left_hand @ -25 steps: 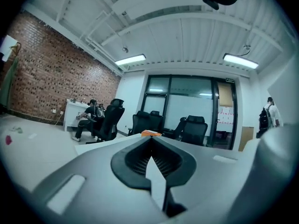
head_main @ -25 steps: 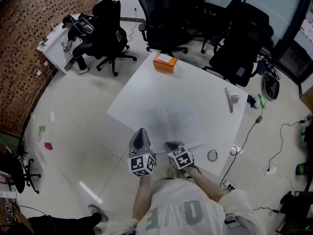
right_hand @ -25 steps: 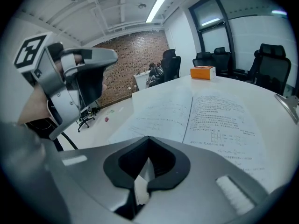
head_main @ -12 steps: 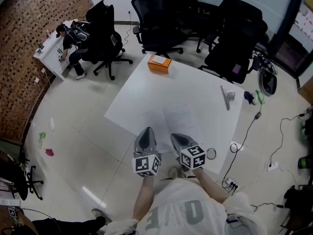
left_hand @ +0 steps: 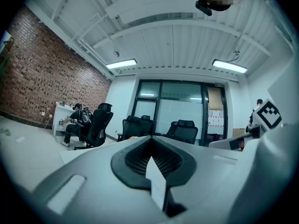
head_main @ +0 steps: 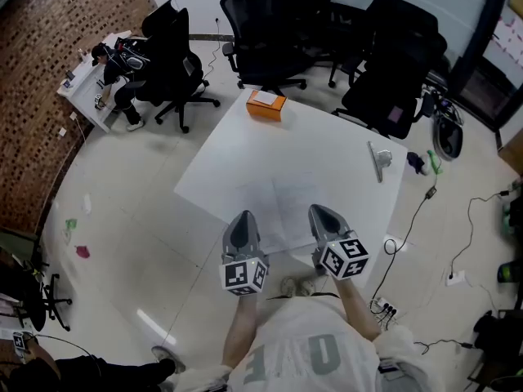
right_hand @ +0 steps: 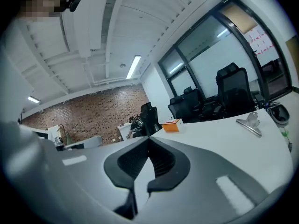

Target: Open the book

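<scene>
The book [head_main: 286,205] lies open and flat on the white table [head_main: 327,149], its pale pages faint in the head view. My left gripper [head_main: 240,221] hovers at the book's near left corner, jaws shut with nothing in them. My right gripper [head_main: 320,215] hangs raised over the book's near right edge, jaws shut and empty. In the left gripper view the left gripper [left_hand: 150,149] points level across the room. In the right gripper view the right gripper [right_hand: 149,149] points over the table [right_hand: 219,132]; the book is hidden below both gripper cameras.
An orange box [head_main: 265,104] sits at the table's far corner, also in the right gripper view as the orange box [right_hand: 173,125]. A metal clip-like object [head_main: 380,163] lies at the right edge. Black office chairs [head_main: 270,31] ring the far side. A seated person [head_main: 118,68] works at a desk far left.
My right gripper has risen and swung to the right, off the book's near edge, still shut. The left gripper has shifted only slightly.
</scene>
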Available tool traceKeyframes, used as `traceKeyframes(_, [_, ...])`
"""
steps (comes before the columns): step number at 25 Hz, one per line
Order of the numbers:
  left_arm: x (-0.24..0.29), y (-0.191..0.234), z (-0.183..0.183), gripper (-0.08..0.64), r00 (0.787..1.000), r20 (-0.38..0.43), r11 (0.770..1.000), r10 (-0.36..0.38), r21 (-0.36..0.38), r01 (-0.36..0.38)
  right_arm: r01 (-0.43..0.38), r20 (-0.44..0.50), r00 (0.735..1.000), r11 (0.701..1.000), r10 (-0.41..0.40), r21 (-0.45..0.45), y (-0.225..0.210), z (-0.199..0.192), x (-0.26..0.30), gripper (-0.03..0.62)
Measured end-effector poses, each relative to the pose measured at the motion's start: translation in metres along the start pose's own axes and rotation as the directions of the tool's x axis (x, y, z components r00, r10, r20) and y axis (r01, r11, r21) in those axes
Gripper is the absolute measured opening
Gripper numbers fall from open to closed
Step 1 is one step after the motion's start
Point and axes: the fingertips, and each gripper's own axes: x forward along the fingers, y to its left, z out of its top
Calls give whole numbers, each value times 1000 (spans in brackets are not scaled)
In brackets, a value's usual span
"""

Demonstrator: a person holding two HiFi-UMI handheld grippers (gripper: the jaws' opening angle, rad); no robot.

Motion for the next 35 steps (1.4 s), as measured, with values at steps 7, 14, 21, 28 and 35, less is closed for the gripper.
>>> traceKeyframes(7, [-10,8,1,14,1000,4,1000,8,-27,-8,79,-45,996,997,-79,2,-8,-13,-6,3])
traceKeyframes(14, [-21,4,-9,14,999,-17,998,-31,-55,30,147,-36,989,989,-146,22,-14,-15,-25,3])
traceKeyframes(21, [-39,2,-20,14,997,-38,996,-70,-53,68,176,-2,984,983,-176,55,-4,-28,-52,3])
traceKeyframes(28, [-79,4,-7,15,1000,-19,999,-19,-35,18,168,23,985,981,-171,92,4,-26,-93,3])
traceKeyframes(35, [-162,-42,-5,14,999,14,999,33,-28,-33,129,59,989,989,-133,67,26,-38,-187,3])
